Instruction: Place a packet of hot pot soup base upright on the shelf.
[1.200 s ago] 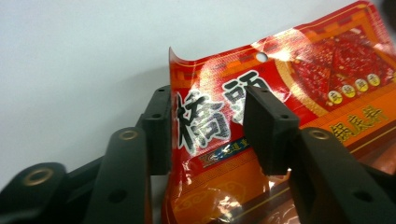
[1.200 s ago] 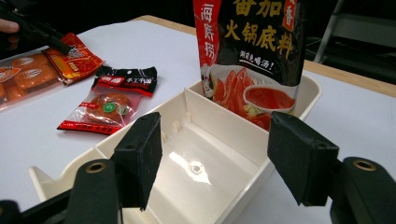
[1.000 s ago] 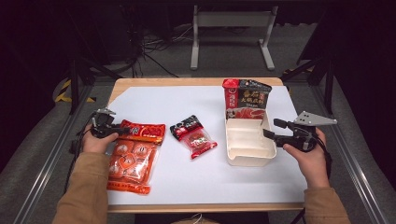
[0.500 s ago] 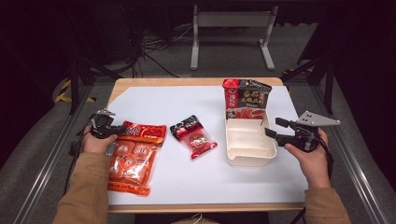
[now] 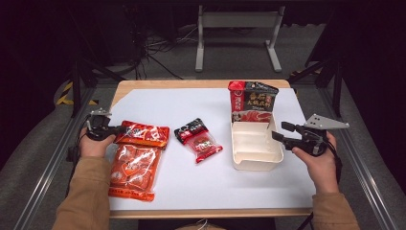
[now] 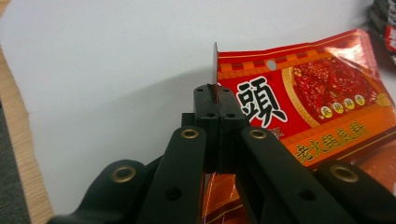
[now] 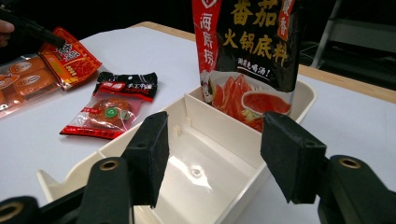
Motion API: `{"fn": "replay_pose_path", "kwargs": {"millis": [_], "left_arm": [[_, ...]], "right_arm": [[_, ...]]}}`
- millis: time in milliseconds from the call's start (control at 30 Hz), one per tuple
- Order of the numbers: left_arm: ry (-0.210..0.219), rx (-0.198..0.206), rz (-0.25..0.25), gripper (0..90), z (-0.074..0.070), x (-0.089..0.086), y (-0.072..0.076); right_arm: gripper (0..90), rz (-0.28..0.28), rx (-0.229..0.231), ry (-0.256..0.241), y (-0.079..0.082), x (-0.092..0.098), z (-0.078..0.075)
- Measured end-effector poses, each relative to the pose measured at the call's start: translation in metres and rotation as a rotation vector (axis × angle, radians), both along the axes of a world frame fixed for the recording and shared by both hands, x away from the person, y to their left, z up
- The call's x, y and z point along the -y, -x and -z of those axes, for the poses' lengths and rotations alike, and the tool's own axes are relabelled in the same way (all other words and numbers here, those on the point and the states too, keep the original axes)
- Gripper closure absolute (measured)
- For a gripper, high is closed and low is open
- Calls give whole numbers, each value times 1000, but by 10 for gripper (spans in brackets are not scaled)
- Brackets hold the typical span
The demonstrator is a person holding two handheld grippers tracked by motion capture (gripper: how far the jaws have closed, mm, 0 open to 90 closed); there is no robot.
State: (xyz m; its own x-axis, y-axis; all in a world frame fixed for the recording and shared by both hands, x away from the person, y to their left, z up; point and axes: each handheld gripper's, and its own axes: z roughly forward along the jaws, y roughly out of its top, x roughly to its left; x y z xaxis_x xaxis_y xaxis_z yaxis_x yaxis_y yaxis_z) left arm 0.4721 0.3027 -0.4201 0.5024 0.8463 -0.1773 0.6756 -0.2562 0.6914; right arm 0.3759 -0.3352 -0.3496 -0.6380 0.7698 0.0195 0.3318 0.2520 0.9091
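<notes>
Left gripper view: red pouch (image 6: 303, 107) edge between fingers (image 6: 205, 105)

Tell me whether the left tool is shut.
Shut: the left tool has its jaws pressed together on the red packet's edge.

A: Where does the high view look from?

B: From above the near edge of the white-covered wooden table (image 5: 158, 98), facing forward and down.

A: And the gripper views?

B: Both sit low and close. The left one faces the flat red-and-orange foil pouch (image 6: 317, 102); the right one looks across the cream plastic divided tray (image 7: 219, 158) toward that same pouch (image 7: 70, 58).
</notes>
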Motion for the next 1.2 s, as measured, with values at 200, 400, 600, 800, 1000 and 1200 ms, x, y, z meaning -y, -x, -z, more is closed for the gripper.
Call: {"fn": "replay_pose_path", "kwargs": {"millis": [200, 400, 600, 800, 1000, 1200], "left_arm": [[25, 41, 2, 900, -16, -6, 10], [65, 87, 11, 900, -38, -7, 22], [95, 133, 30, 900, -60, -5, 35], [123, 194, 62, 900, -80, 3, 47], [121, 269, 111, 900, -102, 16, 63], [112, 321, 160, 900, -118, 27, 76]], "right_arm": [[447, -4, 6, -9, 0, -2, -3], [456, -7, 12, -17, 1, -4, -5], [463, -8, 21, -18, 3, -5, -7], [468, -14, 29, -17, 4, -8, -9], [471, -17, 40, -17, 6, -9, -11], [473, -23, 47, -16, 8, -11, -13]]}}
